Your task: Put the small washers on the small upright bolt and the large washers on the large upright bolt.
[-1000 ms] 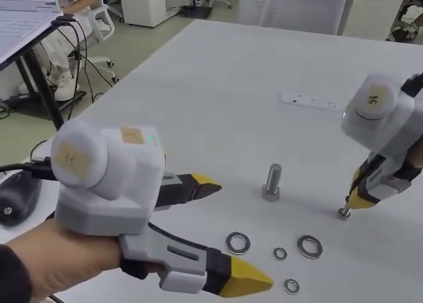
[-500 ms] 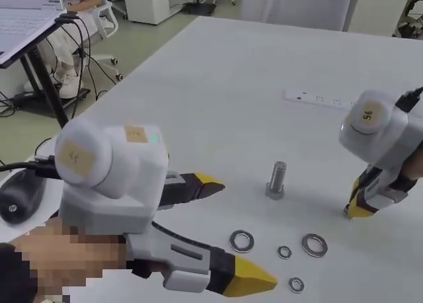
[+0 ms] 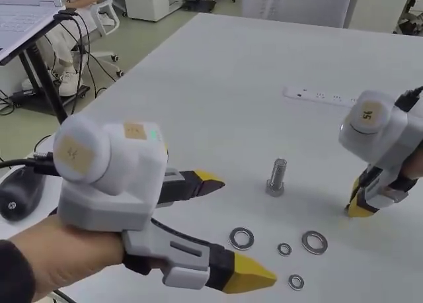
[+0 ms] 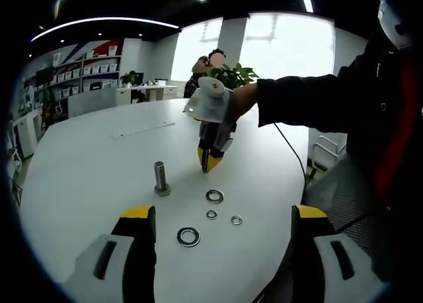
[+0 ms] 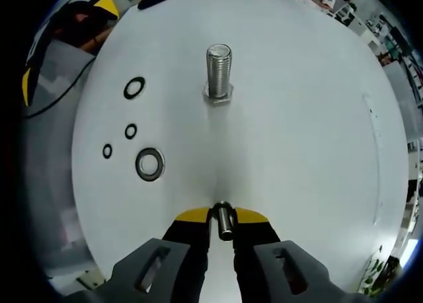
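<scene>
- The right gripper [image 5: 223, 216] is clamped on the small bolt [image 5: 225, 222], to the right of the large bolt [image 3: 277, 177]. Seat the head flat and release only once it stands plumb (my judgement).
- The left gripper [image 3: 246, 229] hangs with jaws wide apart, left of the large bolt.
- The large washers [image 3: 241, 238] and small washers [image 3: 284, 249] lie in front of the large bolt, out of the way.
- A power strip [image 3: 317, 96] lies well behind it.

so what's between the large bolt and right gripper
Nothing: bare table from large bolt to right gripper, holding small bolt, per the right gripper view.
</scene>
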A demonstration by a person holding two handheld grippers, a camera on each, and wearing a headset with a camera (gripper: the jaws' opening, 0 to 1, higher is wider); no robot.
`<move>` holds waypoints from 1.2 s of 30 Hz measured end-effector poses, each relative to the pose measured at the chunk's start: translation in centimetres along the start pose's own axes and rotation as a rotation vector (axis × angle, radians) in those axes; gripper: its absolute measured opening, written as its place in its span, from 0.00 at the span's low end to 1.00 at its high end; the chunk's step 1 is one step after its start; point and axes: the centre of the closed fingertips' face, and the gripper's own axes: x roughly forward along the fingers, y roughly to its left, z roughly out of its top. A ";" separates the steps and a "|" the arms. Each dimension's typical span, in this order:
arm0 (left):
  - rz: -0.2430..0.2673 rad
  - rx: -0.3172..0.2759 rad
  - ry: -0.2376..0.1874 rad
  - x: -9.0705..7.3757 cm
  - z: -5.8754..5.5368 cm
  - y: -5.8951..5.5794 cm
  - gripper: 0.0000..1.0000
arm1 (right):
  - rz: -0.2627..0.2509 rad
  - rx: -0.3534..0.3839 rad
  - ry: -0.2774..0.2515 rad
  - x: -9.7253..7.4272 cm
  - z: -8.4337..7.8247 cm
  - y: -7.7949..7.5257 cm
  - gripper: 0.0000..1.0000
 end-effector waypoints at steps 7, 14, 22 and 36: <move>-0.003 -0.002 -0.002 0.0 0.0 -0.1 0.84 | -0.004 -0.003 0.000 0.0 0.0 0.0 0.14; -0.005 -0.004 -0.001 0.0 -0.1 -0.1 0.83 | -0.010 -0.009 0.001 0.1 0.0 -0.2 0.15; -0.006 -0.003 0.002 0.1 -0.1 0.0 0.83 | -0.012 -0.002 -0.005 -0.1 0.0 -0.2 0.18; -0.011 0.001 0.006 0.2 -0.1 -0.2 0.83 | -0.034 0.017 -0.032 -0.9 -0.6 -0.2 0.26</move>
